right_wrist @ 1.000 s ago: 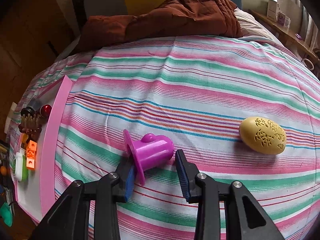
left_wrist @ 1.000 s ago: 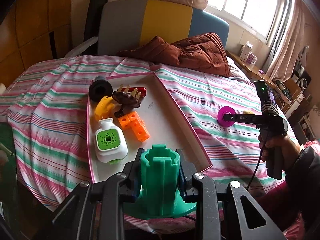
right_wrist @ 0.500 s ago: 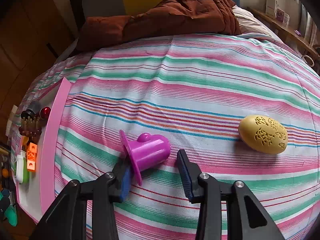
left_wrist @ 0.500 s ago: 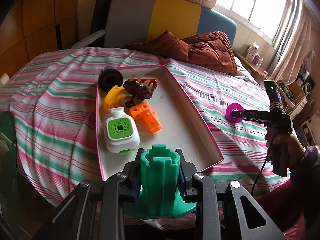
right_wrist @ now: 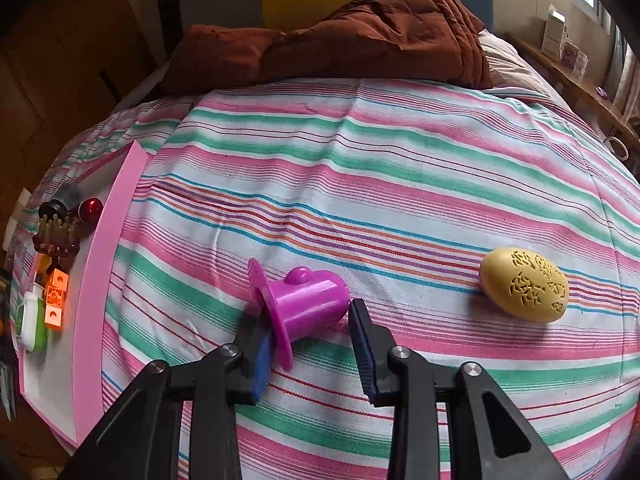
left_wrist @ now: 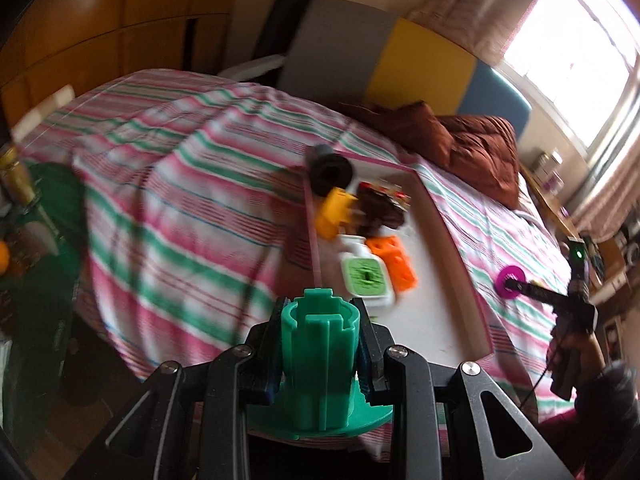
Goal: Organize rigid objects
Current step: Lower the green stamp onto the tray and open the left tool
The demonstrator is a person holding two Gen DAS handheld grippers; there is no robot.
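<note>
My left gripper (left_wrist: 320, 344) is shut on a green flanged cylinder (left_wrist: 320, 360), held upright in front of the near edge of the bed. Beyond it lies the pink-rimmed white tray (left_wrist: 440, 280) with a black cylinder (left_wrist: 330, 166), a yellow piece (left_wrist: 334, 212), a brown spiked piece (left_wrist: 380, 210), an orange block (left_wrist: 394, 262) and a white-and-green box (left_wrist: 364, 276). My right gripper (right_wrist: 308, 332) straddles a purple flanged cap (right_wrist: 308, 304) lying on its side on the striped cover; its jaws are closing, with the pads right beside the cap. A yellow egg (right_wrist: 524, 284) lies to the right.
A brown quilt (right_wrist: 360, 40) is bunched at the head of the bed. The tray's pink rim (right_wrist: 100, 280) runs along the left in the right wrist view. A person's hand (left_wrist: 576, 356) holds the right gripper. A shelf with small boxes (right_wrist: 560, 36) runs under the window.
The left gripper with the green cylinder has swung to the left, so the tray now sits right of centre and the picture is blurred. The right gripper's jaws have narrowed around the purple cap.
</note>
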